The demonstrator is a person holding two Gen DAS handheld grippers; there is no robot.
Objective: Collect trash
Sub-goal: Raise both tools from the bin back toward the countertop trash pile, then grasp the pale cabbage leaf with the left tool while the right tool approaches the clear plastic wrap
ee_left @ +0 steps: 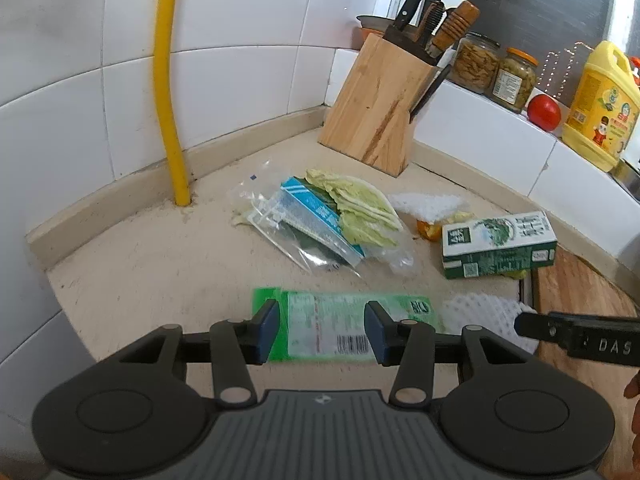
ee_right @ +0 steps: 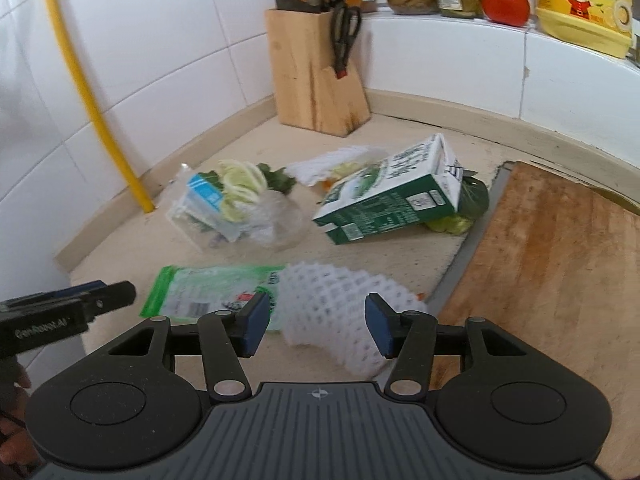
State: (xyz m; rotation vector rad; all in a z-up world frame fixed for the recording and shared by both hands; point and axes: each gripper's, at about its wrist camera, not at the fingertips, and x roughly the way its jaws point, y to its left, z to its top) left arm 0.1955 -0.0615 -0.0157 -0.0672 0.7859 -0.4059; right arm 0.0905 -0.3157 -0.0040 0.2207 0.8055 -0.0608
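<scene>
Both tools hang part-open and empty, the left gripper (ee_left: 321, 330) over the green wrapper (ee_left: 344, 326) and the right gripper (ee_right: 317, 326) over the white foam net (ee_right: 340, 312), apparently lined up to grab trash.

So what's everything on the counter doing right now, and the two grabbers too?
Left gripper: open above the green wrapper.
Right gripper: open above the white foam net.
Milk carton: lying on its side.
Cabbage leaves: lying on plastic bags.
Knife block: upright.
</scene>
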